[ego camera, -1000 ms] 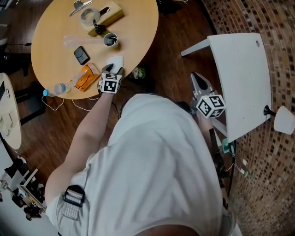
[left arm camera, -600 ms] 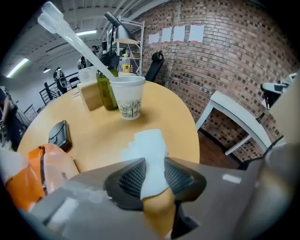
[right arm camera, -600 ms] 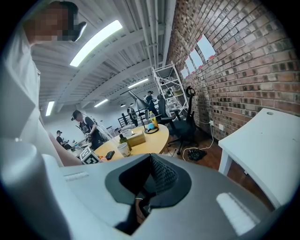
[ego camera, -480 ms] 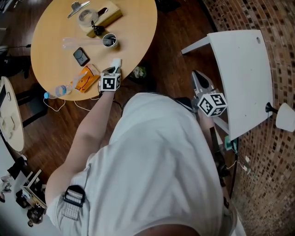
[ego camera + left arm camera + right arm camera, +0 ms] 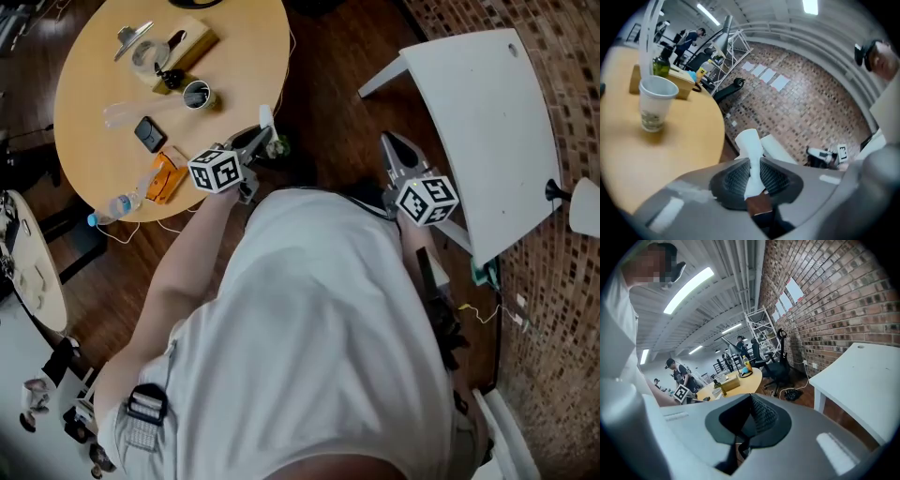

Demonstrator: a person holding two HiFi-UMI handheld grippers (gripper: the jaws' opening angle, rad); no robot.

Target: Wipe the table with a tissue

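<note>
Round tabletop (image 5: 84, 112): far left in the head view, cluttered with a paper cup (image 5: 197, 95) and other small things.
Left gripper (image 5: 255, 141): just off that tabletop's right edge, over the dark floor.
Left fingers (image 5: 735, 177): just been closing; now narrow, pressed from both sides on the tissue's lower part.
Tissue (image 5: 750, 147): white, bunched into a strip, standing up out of the left fingers, loose end free above them, touching no tabletop.
Handling: judged very light, soft and limp, easily torn if dragged hard; likely to slip out if pinched only by a corner.
Where to hold: best across a bunched part, leaving a flap free to lie flat.
Right gripper (image 5: 394, 152): near a corner of the white tabletop (image 5: 487, 122), apart from it.
Right fingers (image 5: 763, 416): together, nothing between them.
</note>
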